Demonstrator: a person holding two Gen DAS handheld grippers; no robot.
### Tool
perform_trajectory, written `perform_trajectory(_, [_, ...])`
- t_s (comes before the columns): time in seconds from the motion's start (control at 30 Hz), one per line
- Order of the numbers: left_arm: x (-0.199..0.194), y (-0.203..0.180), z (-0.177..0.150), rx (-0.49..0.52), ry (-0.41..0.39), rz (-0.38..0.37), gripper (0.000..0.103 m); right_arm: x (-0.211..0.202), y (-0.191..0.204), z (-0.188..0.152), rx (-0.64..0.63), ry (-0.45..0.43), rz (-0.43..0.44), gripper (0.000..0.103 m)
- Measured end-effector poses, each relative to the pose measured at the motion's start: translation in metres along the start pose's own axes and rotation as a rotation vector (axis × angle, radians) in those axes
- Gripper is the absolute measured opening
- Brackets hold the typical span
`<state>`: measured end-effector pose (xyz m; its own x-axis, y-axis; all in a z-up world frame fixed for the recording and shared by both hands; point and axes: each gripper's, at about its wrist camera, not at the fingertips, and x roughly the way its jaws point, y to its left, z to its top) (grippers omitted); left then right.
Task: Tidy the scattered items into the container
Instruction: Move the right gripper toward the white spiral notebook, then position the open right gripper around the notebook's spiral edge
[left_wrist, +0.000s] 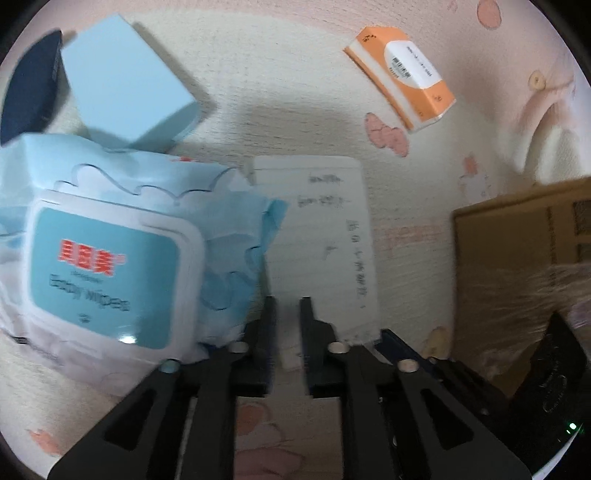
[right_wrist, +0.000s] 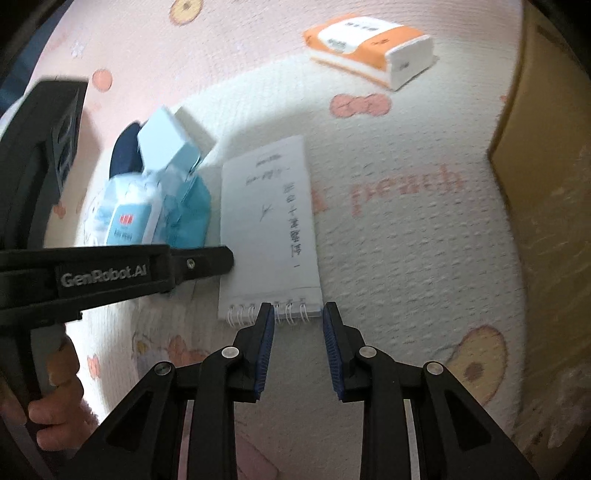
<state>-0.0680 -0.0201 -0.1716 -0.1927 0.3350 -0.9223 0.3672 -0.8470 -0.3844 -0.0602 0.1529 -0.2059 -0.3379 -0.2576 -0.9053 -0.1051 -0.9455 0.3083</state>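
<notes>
Left claw (left_wrist: 288, 314) seemingly pinches notebook (left_wrist: 325, 236) edge; right claw (right_wrist: 299, 317) gapes.

White spiral notepad (right_wrist: 267, 229) flat beside blue wipes pack (left_wrist: 110, 273) — orange tissue pack (right_wrist: 365, 48) well apart.

- The wet-wipes pack (left_wrist: 107, 266) carries "Baby wipes" in pale letters on its teal lid label, under red Chinese characters too blurred to read.
- The left gripper (right_wrist: 201, 264), seen from the right wrist camera, bears "GenRobot.AI" in white on its side.
- The pink mat (right_wrist: 406, 236) shows a printed word, probably "peach".
- The spiral notepad (right_wrist: 269, 229) has handwritten Chinese lines, illegible here.
- The orange tissue pack (left_wrist: 400, 77) label is unreadable.
</notes>
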Motion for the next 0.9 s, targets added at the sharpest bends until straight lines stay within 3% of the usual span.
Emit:
perform_trajectory(0.03, [0.001,-0.002,0.001,-0.003,-0.001,-0.028,0.035,-0.003,-0.004,0.0,0.009,-0.009,0.002,0.024])
perform_trajectory(0.2, [0.008,-0.029,0.002,0.075,-0.045,-0.022,0.047,-0.012,-0.002,0.015,0.027,-0.06,-0.029,0.024])
perform_trajectory(0.33, [0.008,-0.034,0.005,0.089,-0.045,-0.023,0.047,-0.01,0.006,0.03,0.021,-0.075,-0.119,0.024])
perform_trajectory(0.43, [0.007,-0.038,0.01,0.106,-0.003,-0.046,0.047,-0.016,-0.002,0.023,0.059,-0.063,-0.117,0.025])
perform_trajectory(0.5, [0.006,-0.046,0.013,0.166,0.01,-0.034,0.049,-0.019,-0.012,0.013,0.109,-0.035,-0.092,0.039])
perform_trajectory(0.57, [-0.008,-0.048,0.018,0.244,-0.005,-0.01,0.049,-0.019,-0.016,0.002,0.129,-0.011,-0.083,0.045])
perform_trajectory(0.77, [-0.018,-0.05,0.06,0.377,-0.053,0.025,0.05,-0.01,0.0,-0.005,0.099,-0.005,-0.101,0.045])
perform_trajectory(0.9, [-0.003,-0.051,0.091,0.388,-0.036,-0.018,0.05,-0.008,0.004,-0.001,0.091,-0.01,-0.097,0.045])
